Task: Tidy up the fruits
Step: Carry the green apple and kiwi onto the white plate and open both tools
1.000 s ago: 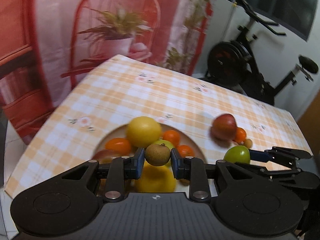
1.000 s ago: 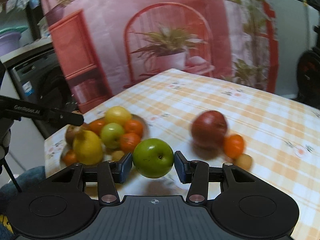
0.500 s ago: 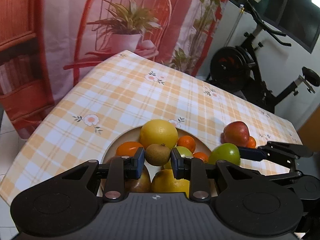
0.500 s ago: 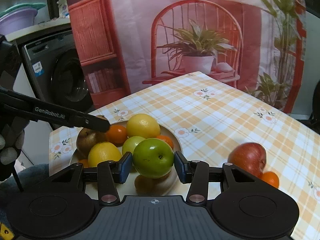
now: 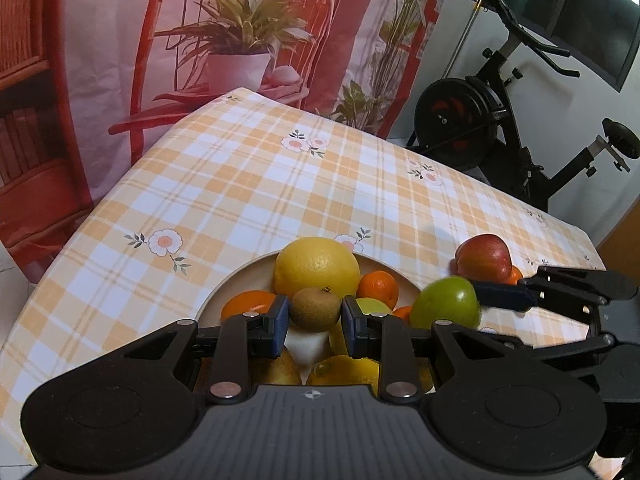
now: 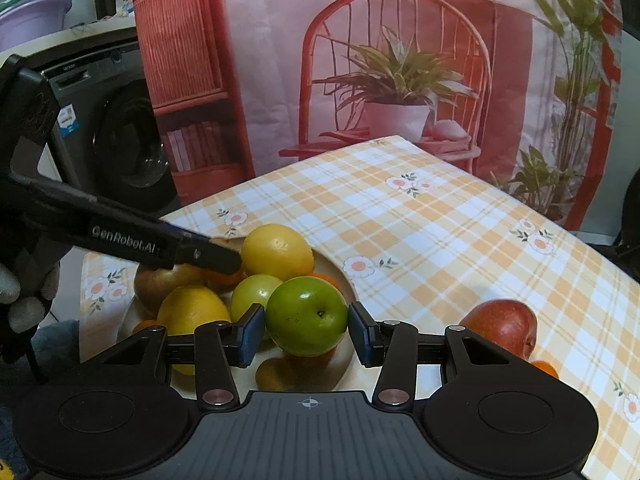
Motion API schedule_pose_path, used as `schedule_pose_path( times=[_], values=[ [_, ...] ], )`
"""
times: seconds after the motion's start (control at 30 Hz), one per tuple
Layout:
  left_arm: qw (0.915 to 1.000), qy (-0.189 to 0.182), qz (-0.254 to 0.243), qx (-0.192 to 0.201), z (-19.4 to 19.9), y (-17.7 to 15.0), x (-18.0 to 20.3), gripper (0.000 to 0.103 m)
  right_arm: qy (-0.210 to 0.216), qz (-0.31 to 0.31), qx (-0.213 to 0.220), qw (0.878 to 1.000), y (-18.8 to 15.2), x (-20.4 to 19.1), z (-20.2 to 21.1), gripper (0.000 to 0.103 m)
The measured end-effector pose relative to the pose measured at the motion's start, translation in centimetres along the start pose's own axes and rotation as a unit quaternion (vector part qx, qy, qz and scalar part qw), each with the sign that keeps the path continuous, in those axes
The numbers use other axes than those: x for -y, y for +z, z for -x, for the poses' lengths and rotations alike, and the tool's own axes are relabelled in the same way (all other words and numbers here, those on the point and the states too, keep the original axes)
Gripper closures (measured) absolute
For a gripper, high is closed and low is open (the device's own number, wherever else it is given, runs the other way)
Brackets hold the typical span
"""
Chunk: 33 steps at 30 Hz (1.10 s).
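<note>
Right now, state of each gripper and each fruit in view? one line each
left gripper: jaws shut on the small brown fruit, held over the plate
right gripper: jaws shut on the green apple, at the plate's edge
large yellow citrus: resting in plate
red apple: on tablecloth, outside plate
small orange: on tablecloth beside red apple

Checked tablecloth [image 5: 280,184] covered the table, exercise bike [image 5: 500,120] stood behind, washing machine [image 6: 120,136], printed backdrop [image 6: 360,60].
</note>
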<state>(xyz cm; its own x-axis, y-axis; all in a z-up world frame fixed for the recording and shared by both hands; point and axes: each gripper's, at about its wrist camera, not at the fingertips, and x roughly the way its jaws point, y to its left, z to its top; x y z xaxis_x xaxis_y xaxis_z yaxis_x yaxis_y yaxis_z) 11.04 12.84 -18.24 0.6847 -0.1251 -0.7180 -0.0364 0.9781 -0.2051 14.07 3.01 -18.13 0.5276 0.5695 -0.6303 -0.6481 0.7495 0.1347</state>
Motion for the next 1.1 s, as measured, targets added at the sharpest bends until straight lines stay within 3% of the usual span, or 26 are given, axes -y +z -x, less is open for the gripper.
schedule_pose_path(
  times=[0.33,0.63,1.1],
  values=[
    [1.0,-0.002,0.008,-0.003,-0.4,0.2,-0.4,0.073,0.0,0.017,-0.001,1.0,1.1,-0.2,-1.3,0.061],
    [0.9999,-0.008,0.006,-0.002,-0.7,0.3,-0.2,0.073,0.008,0.009,0.0,1.0,0.6,-0.7,0.1,0.061],
    [0.9996,0.003,0.008,0.027,2.7,-0.9,0.0,0.073,0.032,0.006,-0.022,0.999,-2.1,-3.5,2.3,0.061]
  ],
)
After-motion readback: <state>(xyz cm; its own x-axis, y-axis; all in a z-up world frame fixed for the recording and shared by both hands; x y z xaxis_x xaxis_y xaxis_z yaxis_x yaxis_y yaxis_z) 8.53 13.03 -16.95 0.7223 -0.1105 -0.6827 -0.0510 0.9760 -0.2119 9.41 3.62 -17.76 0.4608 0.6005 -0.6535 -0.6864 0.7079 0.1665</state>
